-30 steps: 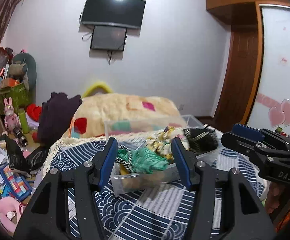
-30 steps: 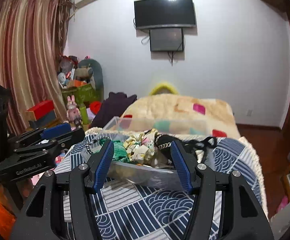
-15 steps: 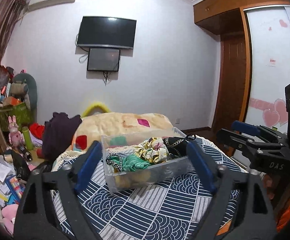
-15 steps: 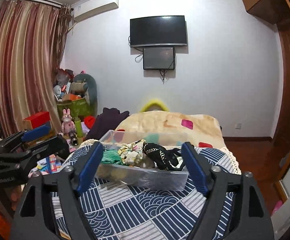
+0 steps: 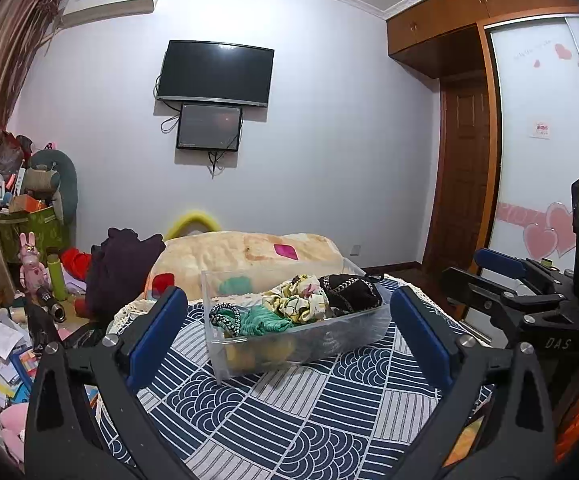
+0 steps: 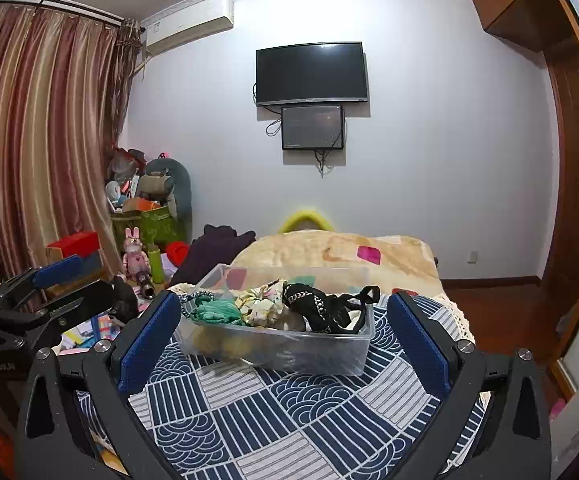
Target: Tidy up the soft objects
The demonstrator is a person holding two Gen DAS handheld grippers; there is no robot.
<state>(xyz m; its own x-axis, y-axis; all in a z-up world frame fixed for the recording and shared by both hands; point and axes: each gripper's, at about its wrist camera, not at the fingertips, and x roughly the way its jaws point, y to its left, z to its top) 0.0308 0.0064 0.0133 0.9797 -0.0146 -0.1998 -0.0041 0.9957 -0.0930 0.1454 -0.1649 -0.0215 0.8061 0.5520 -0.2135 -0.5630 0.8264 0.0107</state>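
Clearly light, limp scrunchies (image 5: 297, 305) heaped in clear bin (image 6: 273, 346), frame centre; best pinched at a bunched fold. Left tongs (image 5: 289, 332) and right tongs (image 6: 285, 338) both spread wide, empty.

Left gripper (image 5: 289, 328) and right gripper (image 6: 285, 330) level, jaws spread wide, apparently holding nothing.

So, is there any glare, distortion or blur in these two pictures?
Left wrist view: fisheye bends the wardrobe edges, a small glare spot on the TV, black corners. Right wrist view: the curtain and door frame bow outward, faint glare on the TV; the clear bin looks sharp.
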